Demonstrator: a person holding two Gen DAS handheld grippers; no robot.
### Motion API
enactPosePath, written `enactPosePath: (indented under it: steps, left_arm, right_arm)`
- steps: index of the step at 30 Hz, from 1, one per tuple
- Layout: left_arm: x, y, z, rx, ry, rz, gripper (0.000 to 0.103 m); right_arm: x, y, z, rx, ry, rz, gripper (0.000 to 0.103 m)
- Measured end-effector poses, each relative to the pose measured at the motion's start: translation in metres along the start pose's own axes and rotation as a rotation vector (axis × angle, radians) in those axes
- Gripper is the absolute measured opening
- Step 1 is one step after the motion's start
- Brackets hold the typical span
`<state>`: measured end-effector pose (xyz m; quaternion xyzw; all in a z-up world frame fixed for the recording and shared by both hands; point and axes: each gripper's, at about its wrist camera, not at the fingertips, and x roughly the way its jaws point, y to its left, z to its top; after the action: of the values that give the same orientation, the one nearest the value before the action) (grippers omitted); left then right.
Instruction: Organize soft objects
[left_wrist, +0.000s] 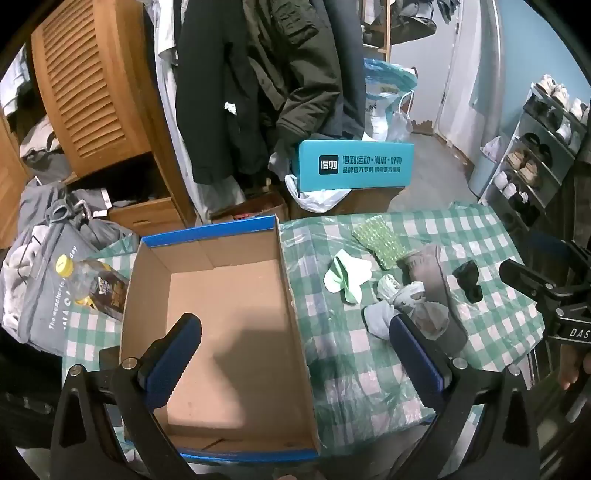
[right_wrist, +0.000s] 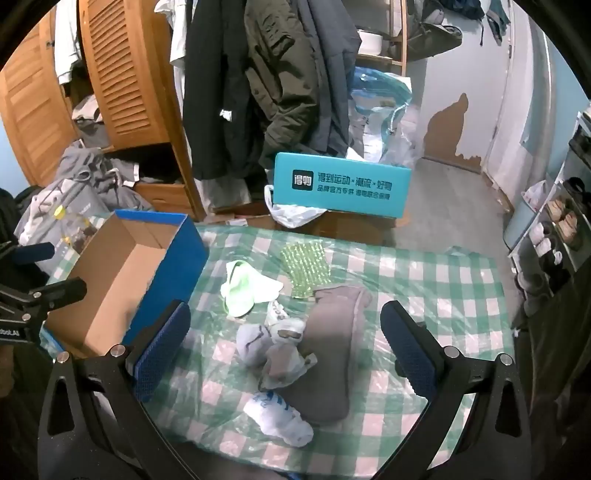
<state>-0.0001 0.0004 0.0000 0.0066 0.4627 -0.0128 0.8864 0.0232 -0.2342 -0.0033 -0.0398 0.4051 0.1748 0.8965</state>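
An empty blue-rimmed cardboard box (left_wrist: 221, 317) sits on the left of the checked table; it also shows in the right wrist view (right_wrist: 122, 273). My left gripper (left_wrist: 295, 332) is open, hovering over the box's right wall. To its right lie a pale green cloth (left_wrist: 347, 277), a green bubble-wrap pouch (left_wrist: 380, 240), grey socks (left_wrist: 413, 306), a brown-grey cloth (left_wrist: 432, 273) and a black sock (left_wrist: 469, 280). My right gripper (right_wrist: 284, 321) is open above the grey socks (right_wrist: 273, 350), the brown-grey cloth (right_wrist: 332, 350) and a white sock (right_wrist: 277, 417). The green cloth (right_wrist: 247, 288) and pouch (right_wrist: 304, 266) lie beyond.
A plastic bottle (left_wrist: 92, 284) stands left of the box. A teal shoe box (right_wrist: 341, 184), hanging coats (right_wrist: 266, 85), a wooden wardrobe (right_wrist: 122, 74) and a clothes pile (left_wrist: 44, 258) lie beyond the table. A shoe rack (left_wrist: 535, 155) stands at the right.
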Motion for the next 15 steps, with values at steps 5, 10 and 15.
enactPosePath:
  steps: [5,10,15]
  left_arm:
    - [-0.0005,0.0004,-0.0001,0.001,-0.003,0.0,0.103]
    - [-0.0004,0.0005,0.0,0.003,-0.001,0.0,0.103]
    - [0.0038,0.0012,-0.0038,-0.002,0.004,0.007,0.103]
  right_arm:
    - [-0.0008,-0.0008,0.0003,0.002,-0.002,0.005,0.101]
    - [-0.0011,-0.0015,0.0003,0.004,-0.003,0.005,0.101]
    - [-0.0011,-0.0009,0.0,0.003,-0.002,0.009,0.101]
